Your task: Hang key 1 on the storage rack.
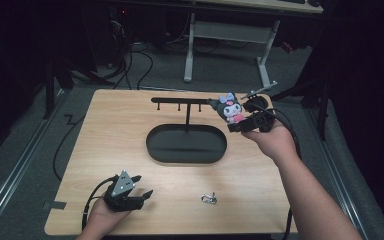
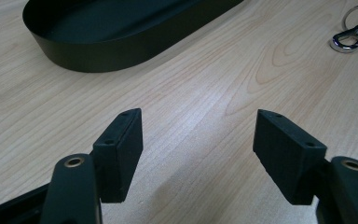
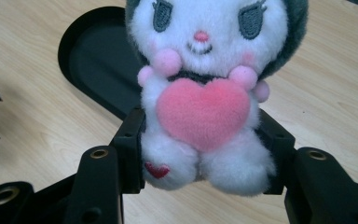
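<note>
At the far right of the counter, right gripper is clamped on the plush toy, holding it up off the wood next to the right end of the black hook rack; rack's post stands in the oval black tray; in the right gripper view the pads squeeze the toy's lower body from both flanks, just above the feet, face and pink heart turned toward the camera, toy upright; my read on handling: very light, fully soft, stuffing gives under the pads so the hold is springy not rigid; fuzzy pile grips well, slip unlikely; not fragile, can take a firm squeeze; floppy though, so head may lean and any hanging loop on top won't hold a fixed pose; can't see a loop in these frames, likely hidden behind the head; current hold on the torso is the sensible spot, widest and densest part, leaves the head end free to meet a hook; avoid ears or arms, too thin and they'd twist; left gripper rests low at the near left of the counter, jaws spread with nothing between them, bare wood between in the left gripper view; metal key clip lies just to its right on the counter, untouched
</note>
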A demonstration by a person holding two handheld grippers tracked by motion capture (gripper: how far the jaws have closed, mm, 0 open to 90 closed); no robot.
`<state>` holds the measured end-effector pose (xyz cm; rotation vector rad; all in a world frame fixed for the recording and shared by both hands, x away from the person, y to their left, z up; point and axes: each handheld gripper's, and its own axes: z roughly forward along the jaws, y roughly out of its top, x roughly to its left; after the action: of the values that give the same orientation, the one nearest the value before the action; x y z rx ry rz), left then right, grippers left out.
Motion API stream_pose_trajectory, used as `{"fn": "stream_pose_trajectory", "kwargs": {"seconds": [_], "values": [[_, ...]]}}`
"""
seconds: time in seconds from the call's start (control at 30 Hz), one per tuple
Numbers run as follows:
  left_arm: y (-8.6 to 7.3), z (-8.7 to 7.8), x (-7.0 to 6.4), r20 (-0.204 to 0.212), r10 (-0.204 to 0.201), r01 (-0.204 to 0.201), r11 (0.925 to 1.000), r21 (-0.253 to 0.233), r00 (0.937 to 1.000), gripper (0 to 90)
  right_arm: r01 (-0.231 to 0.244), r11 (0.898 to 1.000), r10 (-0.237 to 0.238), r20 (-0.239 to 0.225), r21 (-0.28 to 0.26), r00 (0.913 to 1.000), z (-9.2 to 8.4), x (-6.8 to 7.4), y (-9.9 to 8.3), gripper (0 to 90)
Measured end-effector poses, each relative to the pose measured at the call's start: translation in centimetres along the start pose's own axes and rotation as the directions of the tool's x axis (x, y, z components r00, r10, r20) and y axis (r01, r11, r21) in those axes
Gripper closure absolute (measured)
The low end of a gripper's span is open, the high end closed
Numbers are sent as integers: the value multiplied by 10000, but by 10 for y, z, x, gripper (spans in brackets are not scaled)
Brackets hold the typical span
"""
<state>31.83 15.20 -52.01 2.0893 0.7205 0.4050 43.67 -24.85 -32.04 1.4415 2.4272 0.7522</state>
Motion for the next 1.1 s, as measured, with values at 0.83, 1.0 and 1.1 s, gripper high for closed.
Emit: {"fn": "stream_pose_trajectory", "kwargs": {"seconds": [0.83,1.0,1.1], "values": [[-1,5,-3,122,136,-140,9993,360,9998,338,-378,9981,381,-47,477,9993,46,-19,-50,477],[-1,6,-2,157,146,-152,9991,388,9998,338,-292,9982,291,17,524,9996,59,-15,-49,474],[-1,6,-2,169,154,-160,9992,372,9997,338,-309,9978,309,22,589,9995,66,-14,-47,474]]}}
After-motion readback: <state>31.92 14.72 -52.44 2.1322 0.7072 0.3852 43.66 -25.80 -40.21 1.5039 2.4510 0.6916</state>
